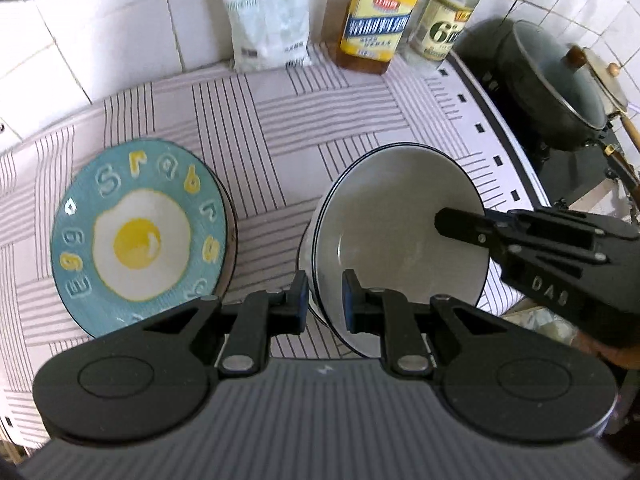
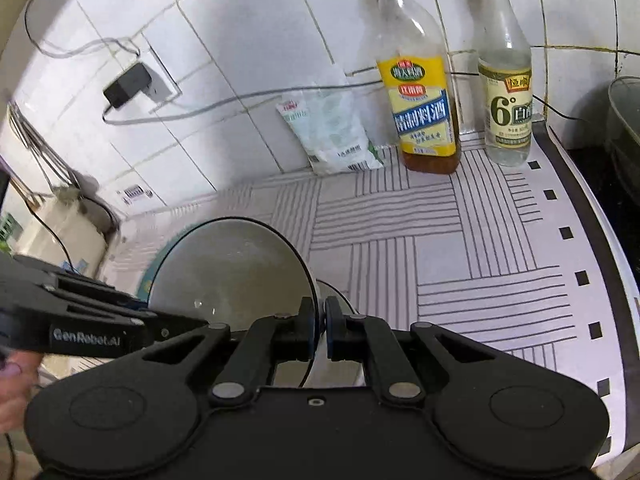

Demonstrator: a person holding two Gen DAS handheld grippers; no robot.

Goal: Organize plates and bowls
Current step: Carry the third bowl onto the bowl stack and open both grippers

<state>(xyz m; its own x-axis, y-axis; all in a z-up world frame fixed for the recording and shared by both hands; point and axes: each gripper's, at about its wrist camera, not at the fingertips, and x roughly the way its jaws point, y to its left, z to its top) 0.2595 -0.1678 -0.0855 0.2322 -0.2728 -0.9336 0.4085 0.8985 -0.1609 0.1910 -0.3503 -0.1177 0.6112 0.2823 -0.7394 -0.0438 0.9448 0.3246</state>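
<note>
White bowl (image 1: 400,240), tilted above another bowl on the striped tabletop (image 1: 280,128), is being pinched at opposite rim edges: left claw (image 1: 325,300) loosely straddling, right claw (image 2: 319,328) clenching. Uneven pulling risks slipping, chipping it against the egg plate (image 1: 140,236).

White tiled walls (image 2: 248,20) are rising behind a counter that is wearing a striped cloth (image 2: 460,248). Against the wall, a yellow-labelled bottle (image 2: 420,92) is standing just left of a clear bottle (image 2: 506,76); a white packet (image 2: 332,132) is leaning further left. A black adapter (image 2: 126,85) is sitting in a wall socket.
</note>
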